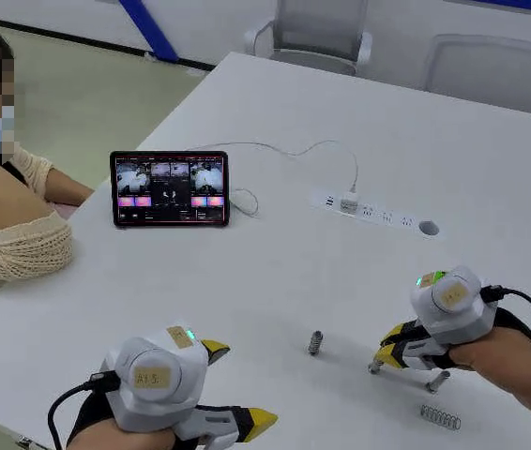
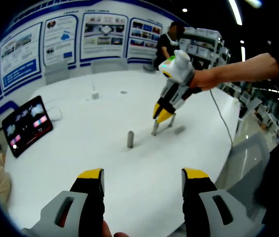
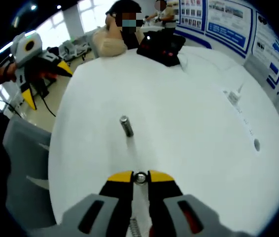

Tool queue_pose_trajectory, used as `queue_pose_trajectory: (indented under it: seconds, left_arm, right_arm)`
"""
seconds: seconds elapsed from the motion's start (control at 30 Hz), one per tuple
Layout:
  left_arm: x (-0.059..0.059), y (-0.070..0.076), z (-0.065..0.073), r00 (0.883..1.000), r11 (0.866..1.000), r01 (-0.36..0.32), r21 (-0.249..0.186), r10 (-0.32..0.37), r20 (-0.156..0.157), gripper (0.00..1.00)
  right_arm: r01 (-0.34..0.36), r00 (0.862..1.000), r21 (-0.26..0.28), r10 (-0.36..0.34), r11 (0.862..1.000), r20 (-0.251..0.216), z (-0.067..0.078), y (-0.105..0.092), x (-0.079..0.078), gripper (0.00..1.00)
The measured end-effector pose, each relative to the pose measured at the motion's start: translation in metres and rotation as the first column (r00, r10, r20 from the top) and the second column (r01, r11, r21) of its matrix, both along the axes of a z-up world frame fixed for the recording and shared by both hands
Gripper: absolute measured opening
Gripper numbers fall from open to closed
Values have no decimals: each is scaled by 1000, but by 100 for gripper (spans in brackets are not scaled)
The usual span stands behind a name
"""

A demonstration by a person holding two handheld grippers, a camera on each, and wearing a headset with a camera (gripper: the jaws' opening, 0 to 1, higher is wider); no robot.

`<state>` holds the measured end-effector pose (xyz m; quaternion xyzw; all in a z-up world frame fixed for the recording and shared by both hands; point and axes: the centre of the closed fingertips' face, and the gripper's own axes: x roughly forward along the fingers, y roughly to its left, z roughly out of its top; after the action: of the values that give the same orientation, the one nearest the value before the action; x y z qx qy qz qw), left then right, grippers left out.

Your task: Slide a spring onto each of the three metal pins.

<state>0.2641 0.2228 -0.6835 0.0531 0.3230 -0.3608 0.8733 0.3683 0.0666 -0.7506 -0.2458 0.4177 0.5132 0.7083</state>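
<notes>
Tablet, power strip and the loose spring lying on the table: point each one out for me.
Tablet (image 1: 170, 187): head view, middle of its lit screen.
Power strip (image 1: 387, 217): head view, white body beside the plug.
Spring (image 1: 440, 417): head view, middle of the coil lying flat.

Head view: left gripper (image 1: 240, 384) cut off by the bottom edge, rear part & hand mostly out of frame; label on its back too small to read. Right gripper (image 1: 389, 344) covers the top of the held pin (image 1: 375, 366), only its foot shows. In right gripper view the pin's shaft is hidden under the closed fingers (image 3: 120, 178), just the round head visible. Middle pin (image 1: 315, 342) too small to tell if its ridges are a spring. Tablet (image 1: 170, 187) screen unreadable. Person (image 1: 12, 225) at the desk's (image 1: 341, 131) left edge cut by frame; chairs (image 1: 317, 37) past far edge cropped at top. Loose spring (image 2: 179, 130) blurred in left gripper view.
</notes>
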Motion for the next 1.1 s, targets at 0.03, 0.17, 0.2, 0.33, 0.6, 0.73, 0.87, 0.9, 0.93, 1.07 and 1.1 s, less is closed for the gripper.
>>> queue_pose_trajectory:
  seconds: [0.03,0.17,0.2,0.33,0.6,0.73,0.87,0.9,0.93,1.07,1.1]
  left_arm:
    - [-1,0,0,1000,1000,0,-1,0,0,65]
    - [-3,0,0,1000,1000,-2,-1,2,-2,65]
    - [-3,1,-1,1000,1000,-4,-3,4,-3,65]
    - [-5,2,-1,1000,1000,-8,-2,8,-5,65]
    - [-5,7,-1,1000,1000,-25,-4,25,-6,64]
    - [-6,7,-1,1000,1000,-22,-1,22,-5,65]
    - [-6,7,0,1000,1000,-24,-2,24,-5,64]
    - [-6,6,0,1000,1000,-23,-2,23,-4,64]
    - [-5,6,1,1000,1000,-23,-2,23,-5,64]
    - [-3,5,3,1000,1000,-18,-2,18,-3,65]
    - [-3,4,3,1000,1000,-18,-3,18,-3,65]
  right_arm:
    - [-1,1000,-3,1,1000,0,-2,0,0,13]
    - [-2,1000,-9,2,1000,-6,-8,0,0,13]
    - [-1,1000,-12,1,1000,-9,-9,0,-1,13]
    - [1,1000,-21,-2,1000,-11,-14,0,-2,13]
    - [17,1000,-18,-17,1000,-6,-23,3,-2,13]
    - [15,1000,-24,-15,1000,-13,-28,5,-4,16]
    - [24,1000,-27,-25,999,-8,-30,3,-4,24]
    - [28,1000,-23,-28,999,-8,-29,3,-4,25]
    - [37,999,-16,-37,999,-10,-27,2,-4,27]
    - [81,997,-5,-81,997,-2,-21,-4,-2,37]
    - [95,995,5,-95,995,-5,-20,-5,-3,38]
